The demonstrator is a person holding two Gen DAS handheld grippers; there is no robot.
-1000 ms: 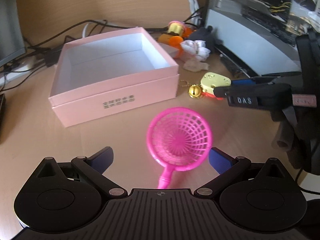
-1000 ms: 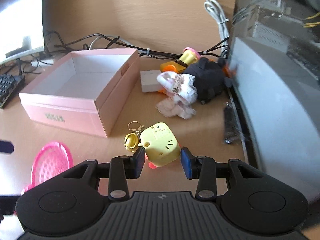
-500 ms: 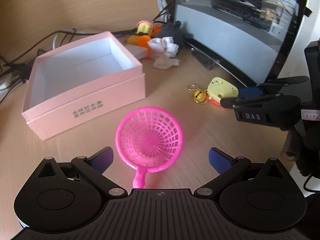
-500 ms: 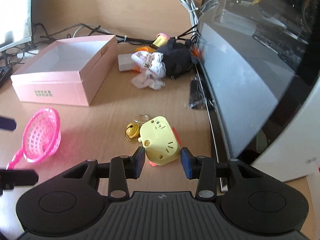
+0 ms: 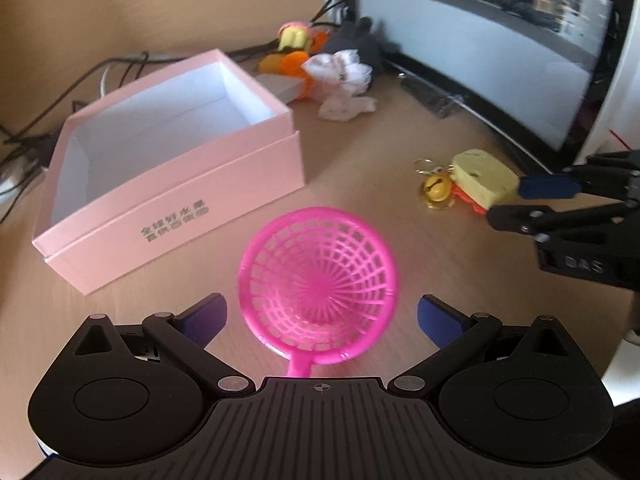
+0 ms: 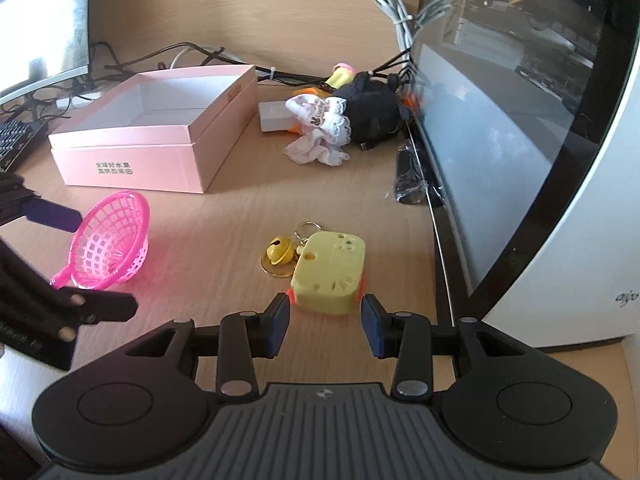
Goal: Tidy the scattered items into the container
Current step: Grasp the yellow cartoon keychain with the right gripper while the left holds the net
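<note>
While both grippers stand over their targets, nothing is yet held, so the step in hand reads as two grasps about to be made.

Landmark: pink box [image 5: 172,168], open-topped on the desk and apparently empty inside.

Left gripper [image 5: 320,316]: jaws spread wide, nothing between the pads; pink strainer [image 5: 318,284] lies just in front of the box's printed wall, bowl between the fingers, handle pointing back at the gripper.

Right gripper [image 6: 325,318]: jaws apart, not yet touching; yellow toy [image 6: 330,274] lies well to the right of the box, with a gold bell [image 6: 277,254] on a ring touching its left side.

Other clutter: black plush [image 6: 370,110], frilly cloth [image 6: 320,136] and a white block [image 6: 274,116] sit beside the box's far right corner.

Left grasp advice: the mesh bowl looks thin and springy; closing on the handle or low on the rim should hold better than squeezing across the bowl.

Right grasp advice: ease forward until the pads flank the toy's flat sides, then close squarely.

Risk: the bell will likely dangle, so lift clear of the box wall.
</note>
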